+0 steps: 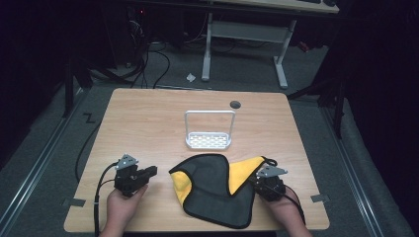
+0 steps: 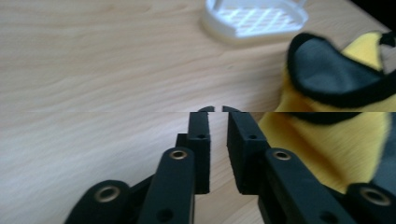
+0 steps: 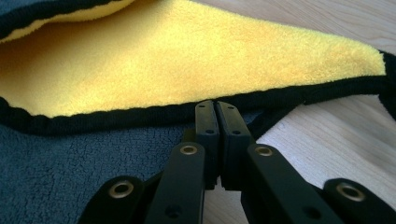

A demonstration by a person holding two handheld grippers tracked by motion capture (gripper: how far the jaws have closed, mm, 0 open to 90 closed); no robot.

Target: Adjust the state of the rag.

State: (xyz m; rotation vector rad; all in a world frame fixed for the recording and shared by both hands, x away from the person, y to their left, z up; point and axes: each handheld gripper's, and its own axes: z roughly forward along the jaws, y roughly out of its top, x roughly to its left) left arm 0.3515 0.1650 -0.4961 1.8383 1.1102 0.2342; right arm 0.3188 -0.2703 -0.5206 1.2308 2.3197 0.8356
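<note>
My right claw (image 3: pixel 217 105) was pinched onto the cloth's (image 1: pixel 212 190) black hem, my left claw (image 2: pixel 218 112) slightly open, empty; the fold hid the cloth's underside.

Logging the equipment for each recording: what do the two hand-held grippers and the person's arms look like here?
Both the left gripper and the right gripper are black, each topped by a grey three-cornered plate, with a black cable trailing back toward the person. Up close, each has two flat black jaws on linkage arms with brass-coloured rivets. The hands and forearms are bare: no gloves or sleeves in view.
</note>
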